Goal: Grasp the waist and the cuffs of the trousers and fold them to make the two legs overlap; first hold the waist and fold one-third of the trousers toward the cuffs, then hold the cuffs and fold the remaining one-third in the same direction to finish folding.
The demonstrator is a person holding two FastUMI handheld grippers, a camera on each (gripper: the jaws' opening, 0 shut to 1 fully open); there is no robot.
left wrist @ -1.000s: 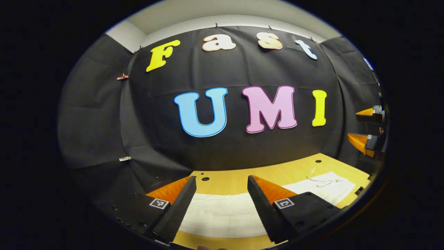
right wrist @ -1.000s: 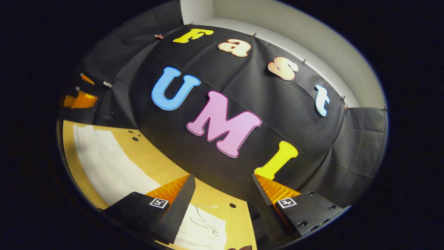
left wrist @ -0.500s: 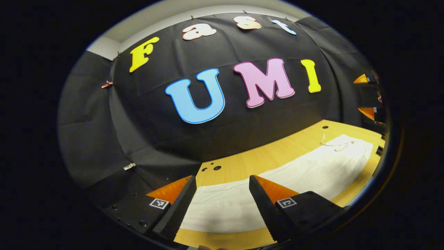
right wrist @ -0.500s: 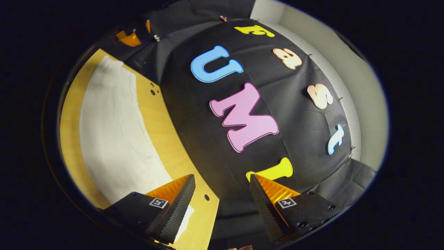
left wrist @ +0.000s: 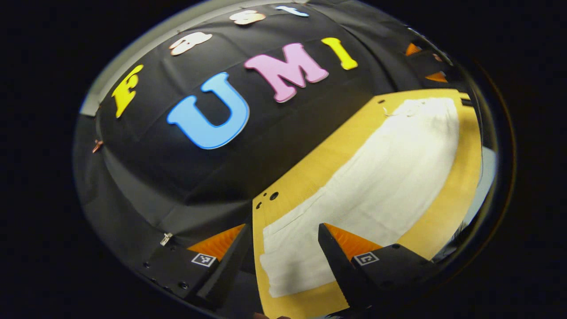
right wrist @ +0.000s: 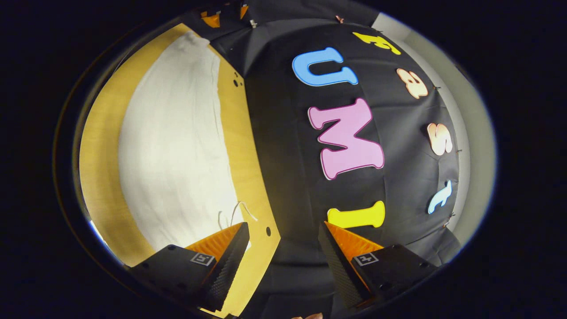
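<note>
White trousers (left wrist: 372, 177) spread flat and lengthwise on the wooden table (left wrist: 310, 168), near the black cloth wall (left wrist: 177, 177). Left gripper (left wrist: 283, 257) above the cuff end, fingers (left wrist: 336, 261) parted, grasping nothing. Right gripper (right wrist: 283, 257) above the waist end beside the loose drawstring (right wrist: 237, 212), fingers (right wrist: 230, 261) likewise parted and empty. Far end of trousers (right wrist: 172, 146) reaching toward the other gripper.

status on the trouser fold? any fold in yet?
Done: nothing visible; the white trousers lie flat at full length on the wooden table. In hand: both tongs, left and right, hang open and empty at opposite ends, drawstring by the right. Left: all folds.
</note>
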